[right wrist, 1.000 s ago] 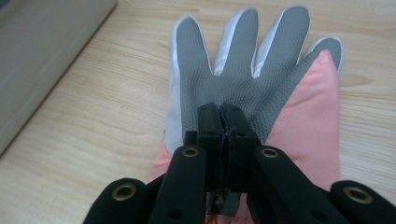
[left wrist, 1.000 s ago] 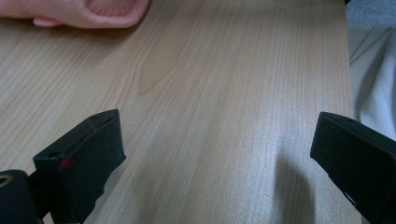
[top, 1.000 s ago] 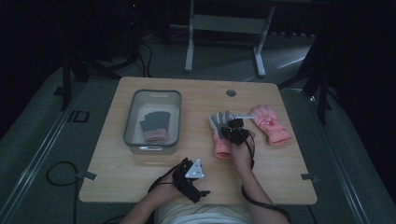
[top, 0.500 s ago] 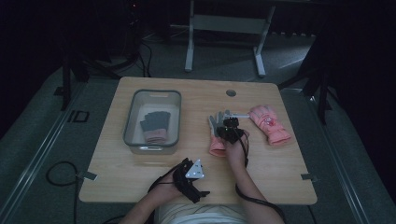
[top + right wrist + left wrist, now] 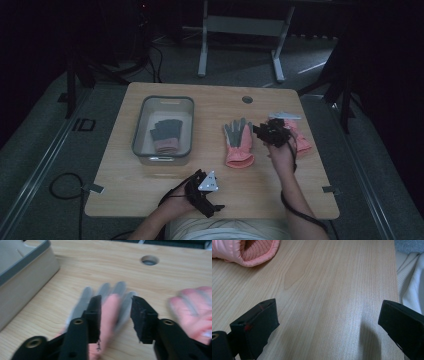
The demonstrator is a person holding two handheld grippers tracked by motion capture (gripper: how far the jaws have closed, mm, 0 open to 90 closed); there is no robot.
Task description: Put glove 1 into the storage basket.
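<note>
Two gloves on the table, one more in the bin.

My right claw (image 5: pixel 263 131) hangs half-parted over the grey-fingered glove (image 5: pixel 238 142), gripping nothing (that view is blurred). The pink glove (image 5: pixel 300 138) lies just beside my hand. My left claw (image 5: pixel 329 322) gapes wide over bare table (image 5: pixel 150 182) near me. A folded glove (image 5: pixel 166 135) sits in the bin (image 5: pixel 141 125).

Wooden table (image 5: pixel 150 180) with a round hole (image 5: pixel 247 99) near the far edge. On it: grey-rimmed bin (image 5: pixel 163 158), pink-and-grey glove (image 5: pixel 238 140), second pink glove (image 5: pixel 301 140) at right.
</note>
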